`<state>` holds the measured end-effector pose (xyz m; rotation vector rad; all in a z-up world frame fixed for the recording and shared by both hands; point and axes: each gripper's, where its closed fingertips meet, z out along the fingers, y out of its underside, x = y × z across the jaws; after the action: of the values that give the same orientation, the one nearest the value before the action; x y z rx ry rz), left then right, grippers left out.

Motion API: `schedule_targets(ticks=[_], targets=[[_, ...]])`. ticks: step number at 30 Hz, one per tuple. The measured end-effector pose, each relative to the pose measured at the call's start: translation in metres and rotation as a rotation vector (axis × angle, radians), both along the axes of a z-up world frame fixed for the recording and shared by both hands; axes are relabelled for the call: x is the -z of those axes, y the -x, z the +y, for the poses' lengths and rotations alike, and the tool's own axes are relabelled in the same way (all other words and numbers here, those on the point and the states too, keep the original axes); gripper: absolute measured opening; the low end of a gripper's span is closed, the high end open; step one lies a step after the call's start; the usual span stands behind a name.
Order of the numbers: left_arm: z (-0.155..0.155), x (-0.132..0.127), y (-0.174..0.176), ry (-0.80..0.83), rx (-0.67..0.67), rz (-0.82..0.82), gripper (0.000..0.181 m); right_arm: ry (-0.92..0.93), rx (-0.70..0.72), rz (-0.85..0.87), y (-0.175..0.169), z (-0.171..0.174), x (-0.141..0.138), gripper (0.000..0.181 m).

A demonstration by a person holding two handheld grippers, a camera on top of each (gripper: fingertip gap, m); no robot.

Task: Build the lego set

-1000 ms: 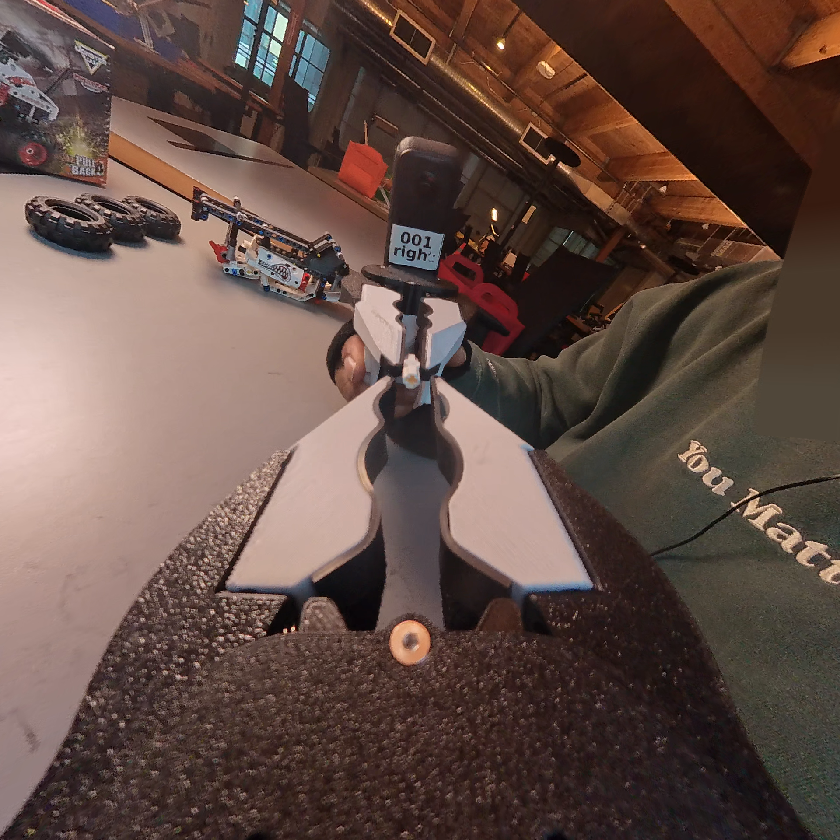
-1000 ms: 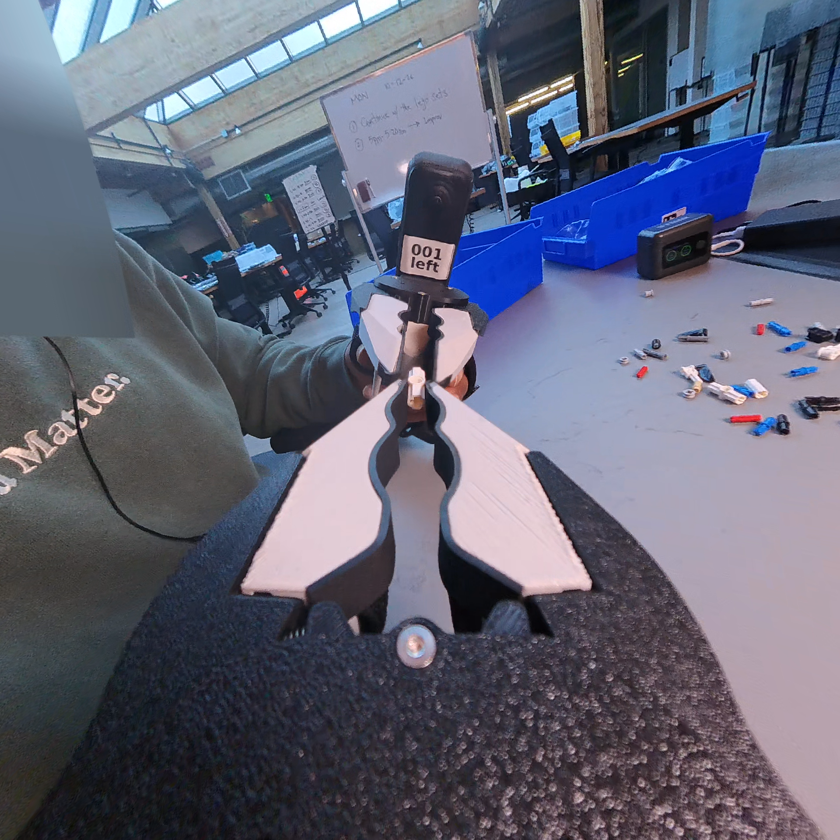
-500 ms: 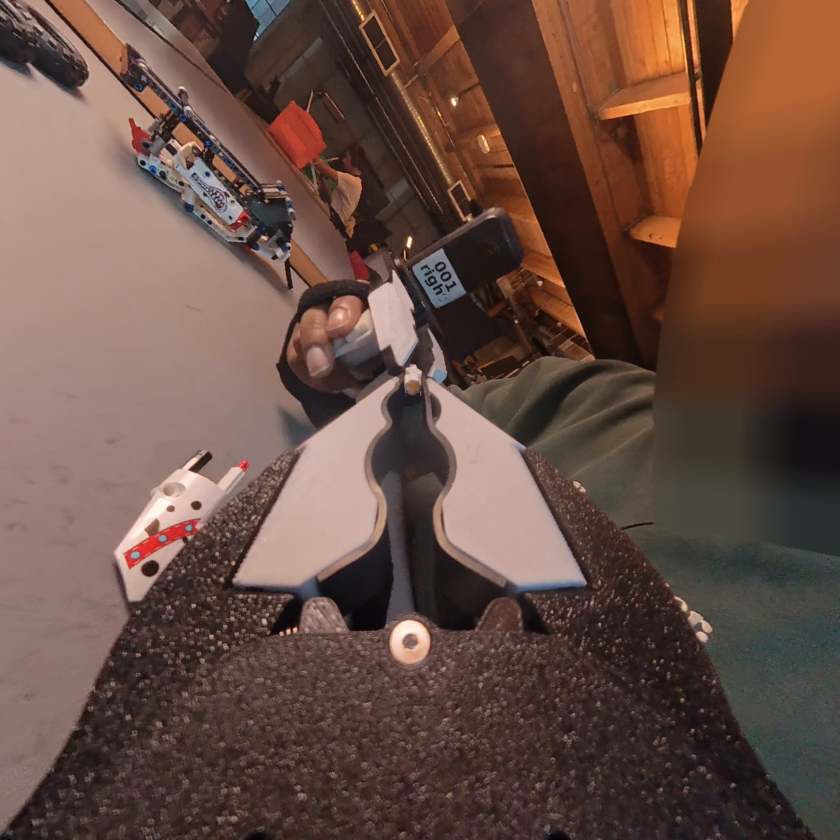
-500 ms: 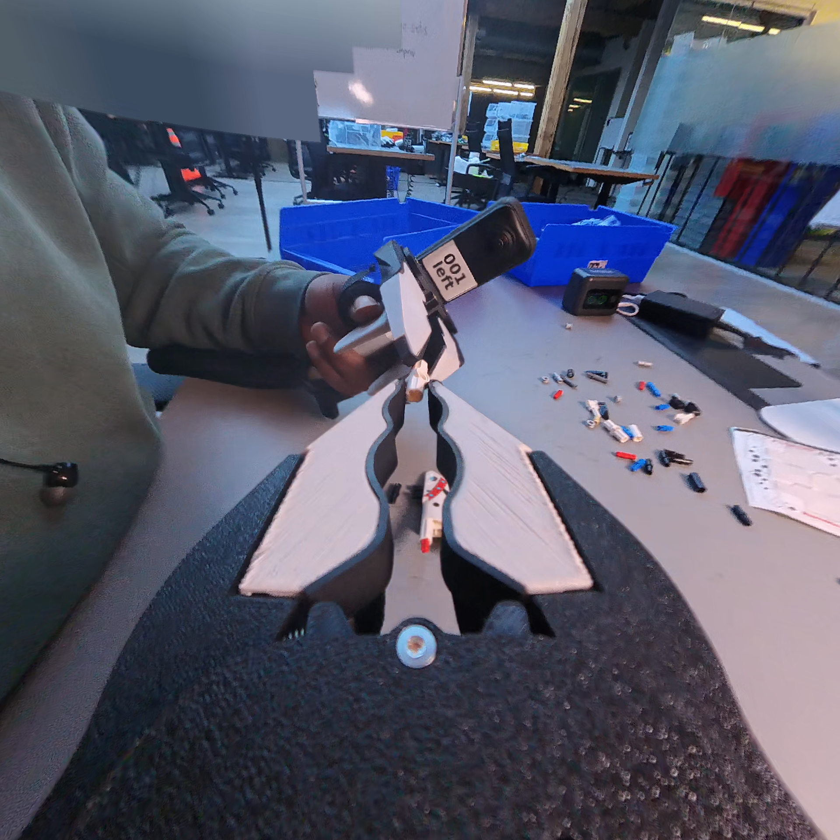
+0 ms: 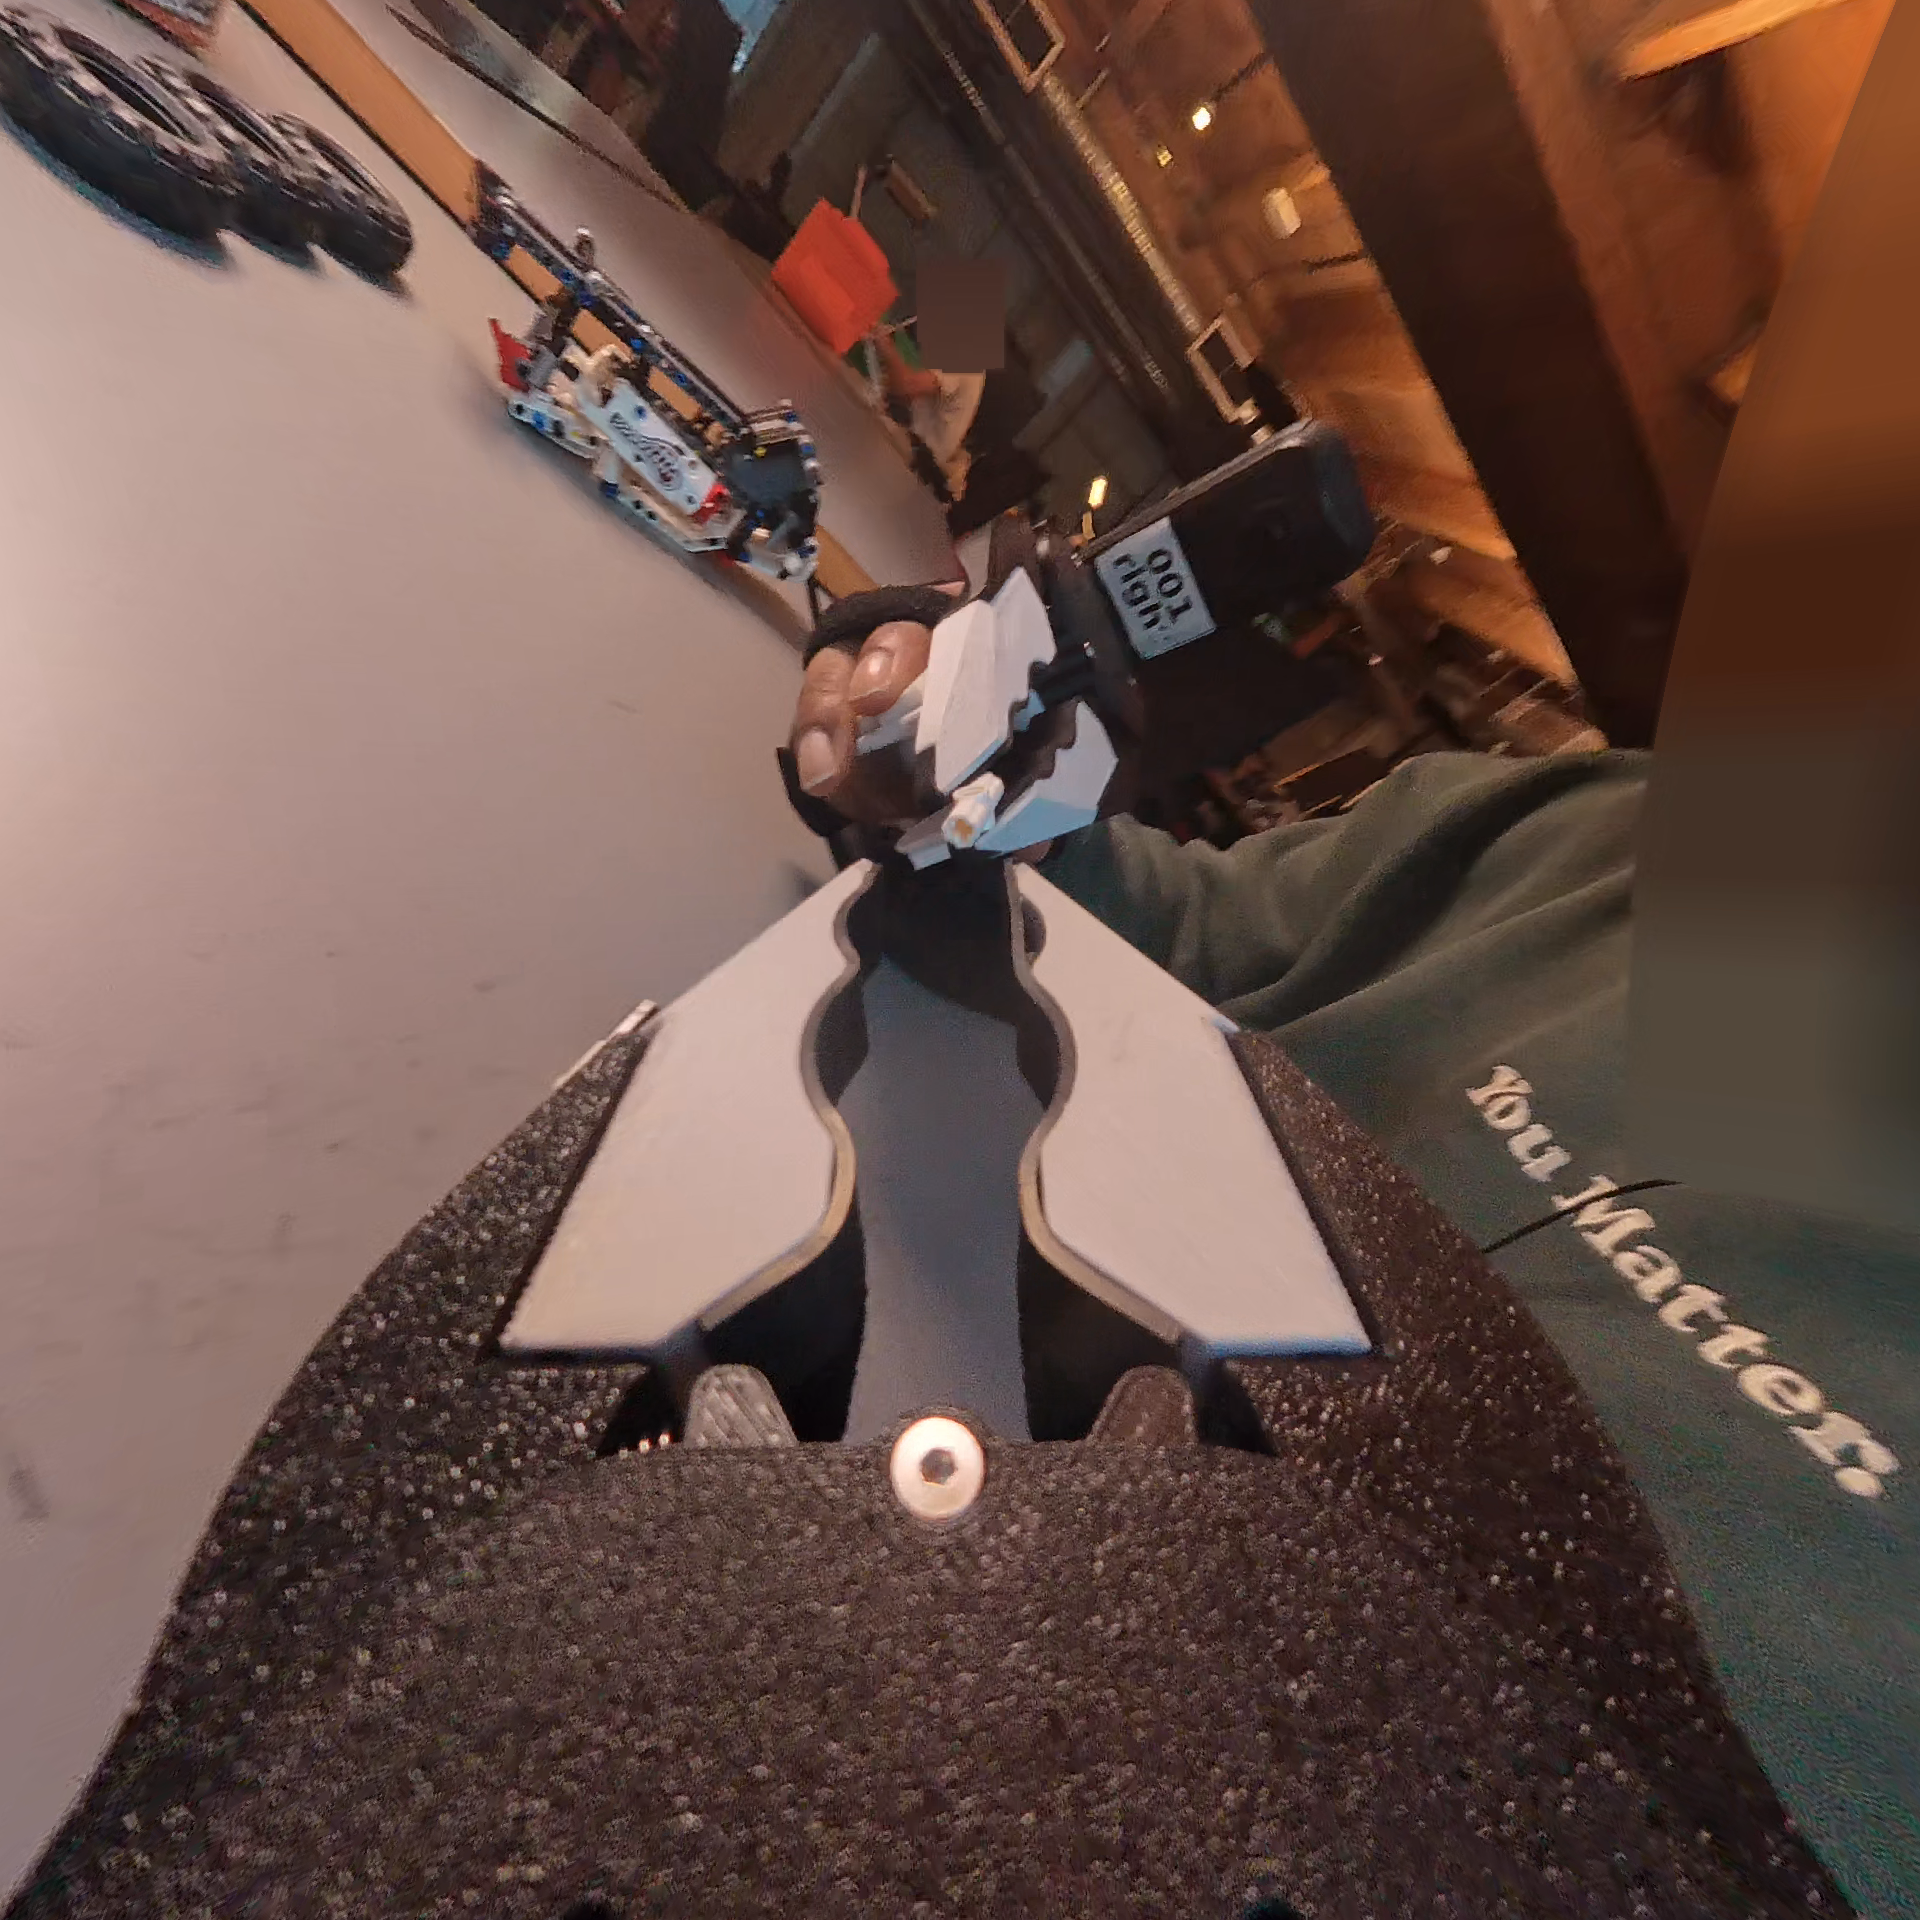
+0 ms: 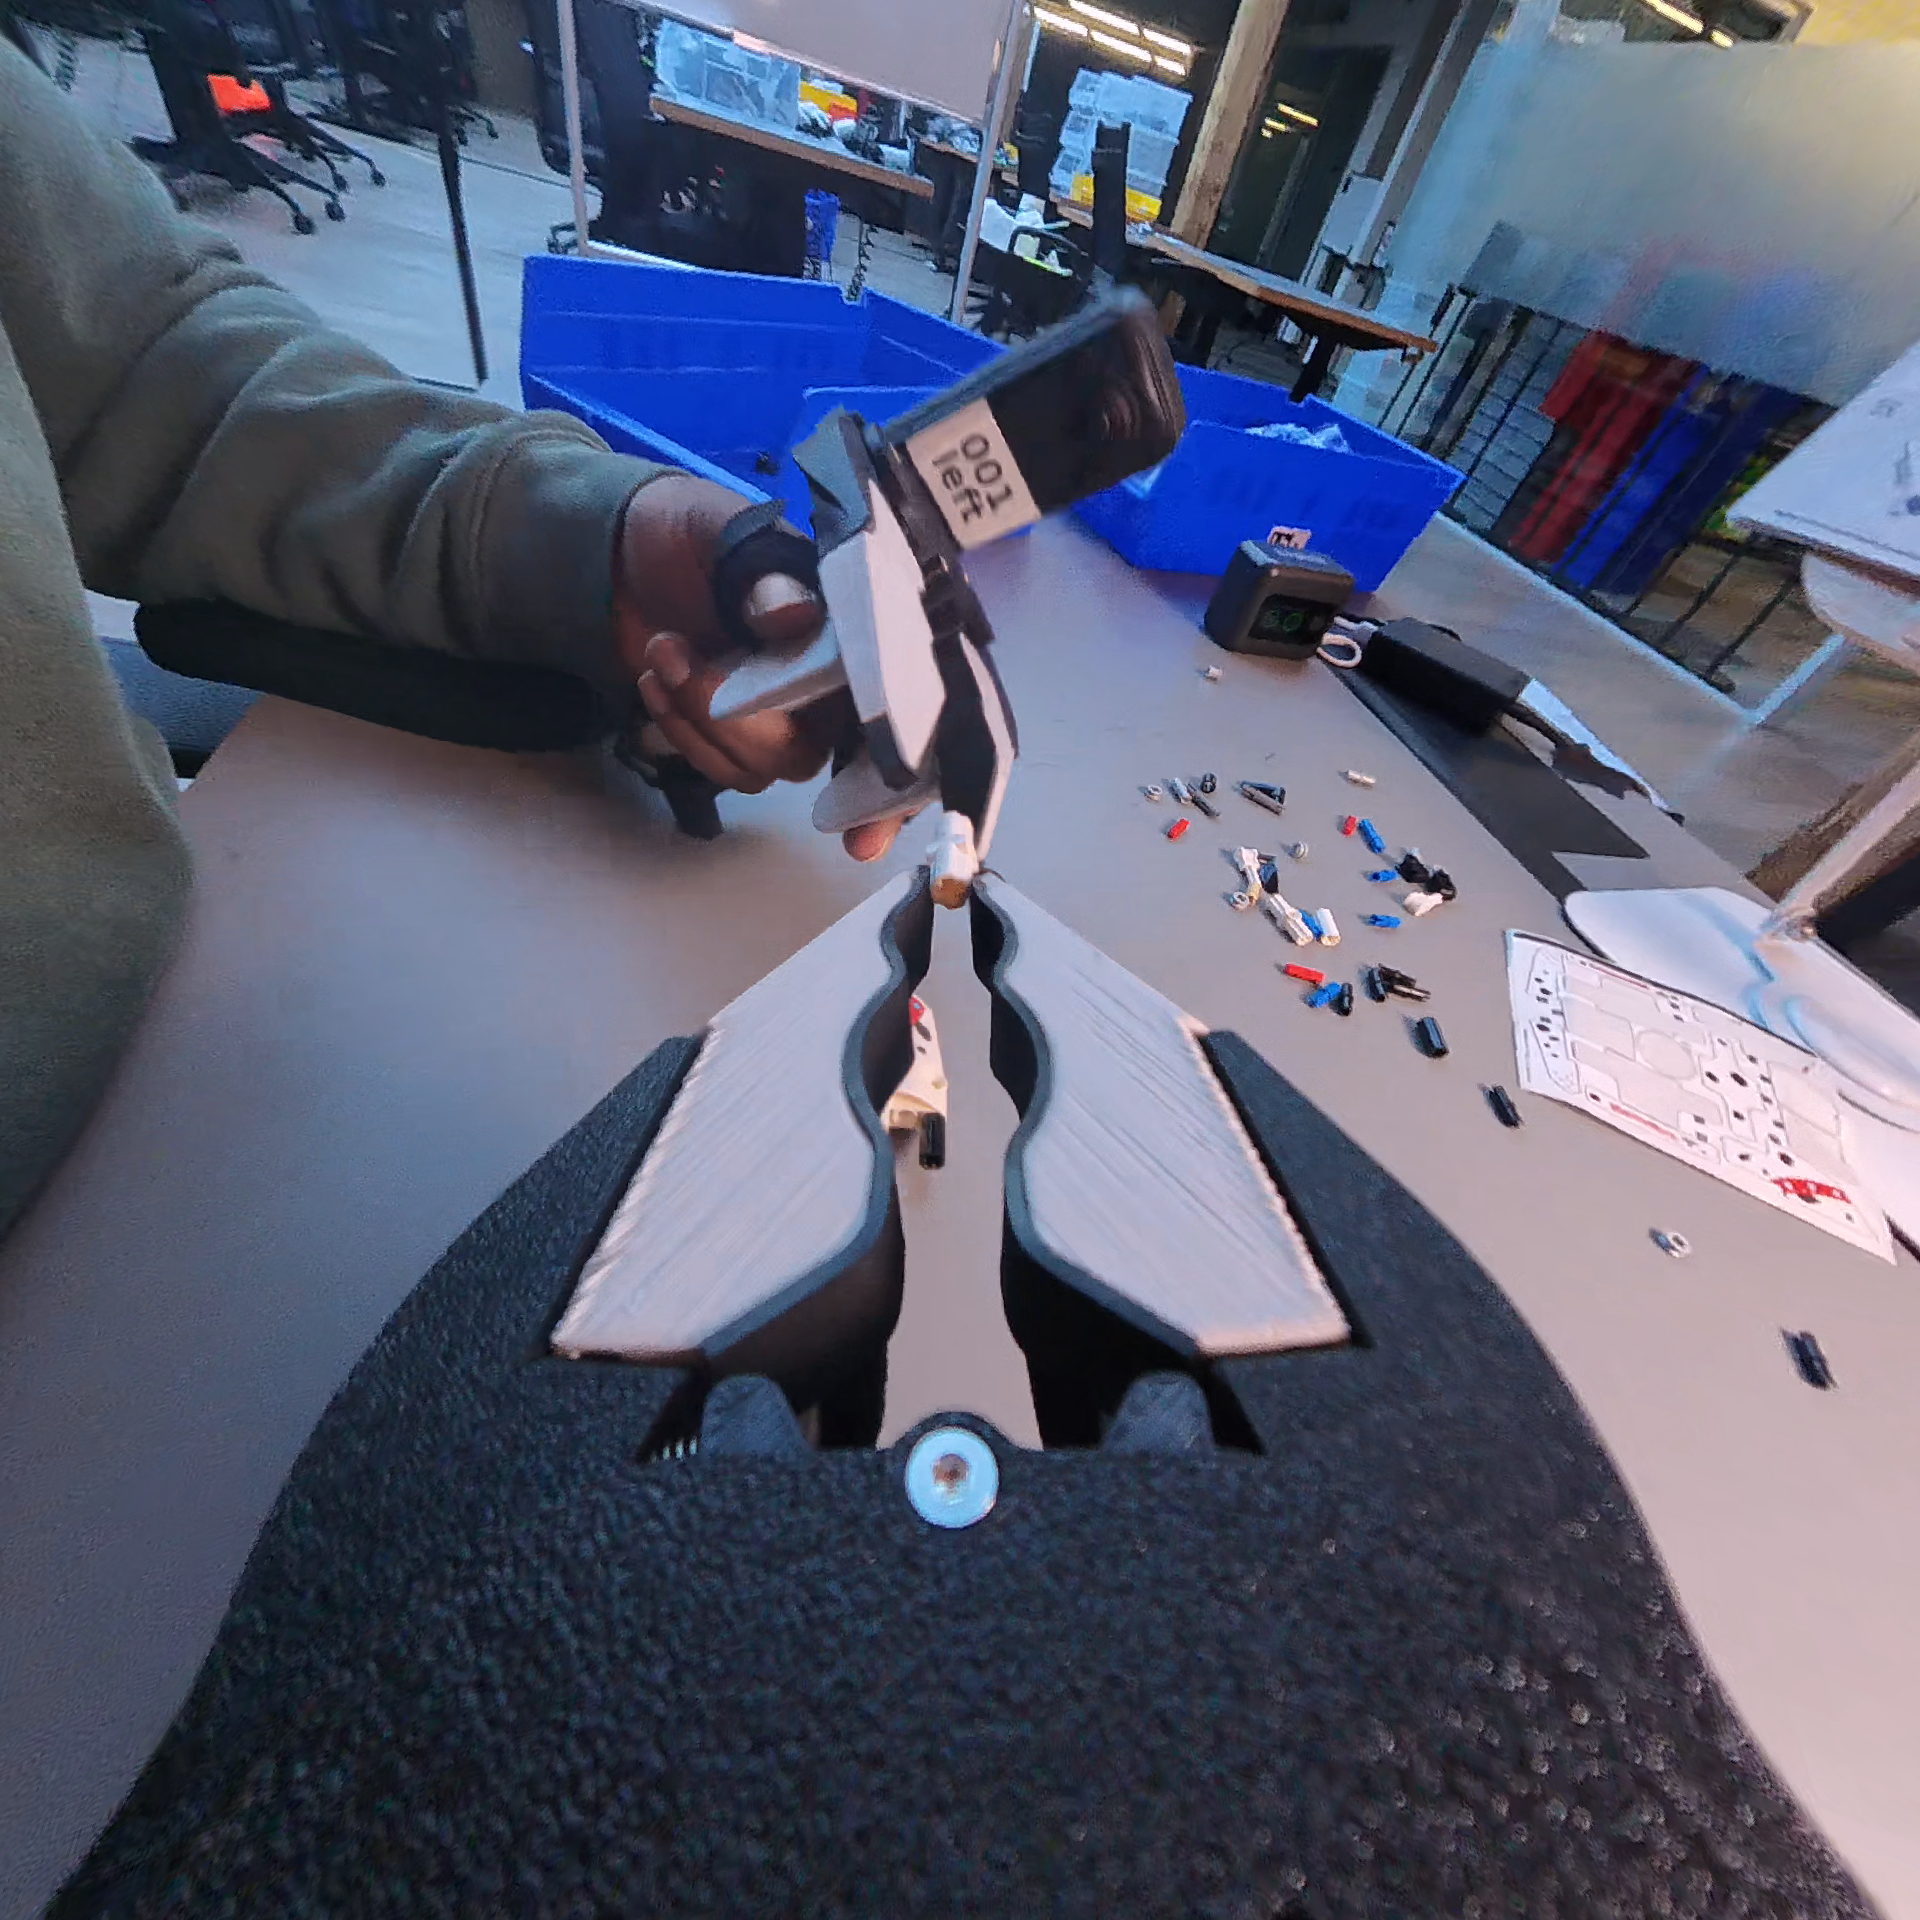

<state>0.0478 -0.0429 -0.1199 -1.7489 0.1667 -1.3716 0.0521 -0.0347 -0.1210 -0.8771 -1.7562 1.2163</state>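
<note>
**A:** Where is the piece being worked?

**B:** A small white connector (image 6: 953,854) is held in mid-air above the table (image 6: 520,987). Its tan end is pinched in the nearly closed jaws of the right gripper (image 6: 951,891).

**A:** And the other gripper?

**B:** The left gripper (image 5: 938,883) is pointed at it, tip to tip. Its jaws are seen a little apart with nothing between them, and the connector lies just beyond them. Whether a fingertip touches it cannot be told through the blur.

**A:** Which step is judged to be in hand?

**B:** A regrip or hand-over, probably; the connector is not yet fitted to anything. A white panel with red trim (image 6: 920,1070) is lying on the table below the right gripper. Loose pins (image 6: 1299,914) are scattered farther off, beside a printed sheet (image 6: 1683,1091). The part-built chassis (image 5: 655,457) and the tyres (image 5: 208,177) are set well apart.

**A:** What is called for next?

**B:** The connector must be carried to its mating hole, lined up along its axis and pressed straight. So little of it is gripped that twisting may be risked.
</note>
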Motion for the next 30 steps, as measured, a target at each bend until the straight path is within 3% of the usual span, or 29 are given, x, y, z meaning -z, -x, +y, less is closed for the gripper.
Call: schedule_targets(ticks=[6, 8, 11, 16, 24, 26, 30], targets=[[0.008, 0.026, 0.021, -0.070, -0.059, 0.388, 0.032, -0.048, 0.049, -0.062, -0.005, 0.021, 0.012, 0.006], [0.012, 0.046, 0.028, -0.093, -0.032, 0.592, 0.033, -0.049, 0.053, -0.072, -0.006, 0.026, 0.014, 0.006], [0.012, 0.076, 0.027, -0.114, 0.076, 0.803, 0.050, -0.050, 0.062, -0.081, -0.008, 0.031, 0.015, 0.006], [0.015, 0.095, 0.014, -0.130, 0.204, 0.899, 0.063, -0.055, 0.092, -0.093, -0.010, 0.041, 0.020, 0.006], [0.017, 0.107, 0.011, -0.200, 0.241, 1.024, 0.039, -0.017, 0.113, -0.121, -0.010, 0.047, 0.026, 0.006], [0.015, 0.106, 0.010, -0.216, 0.249, 1.031, 0.025, -0.009, 0.098, -0.141, -0.010, 0.045, 0.030, 0.006], [0.015, 0.106, 0.010, -0.230, 0.240, 1.045, 0.024, -0.009, 0.094, -0.162, -0.010, 0.045, 0.037, 0.006]])
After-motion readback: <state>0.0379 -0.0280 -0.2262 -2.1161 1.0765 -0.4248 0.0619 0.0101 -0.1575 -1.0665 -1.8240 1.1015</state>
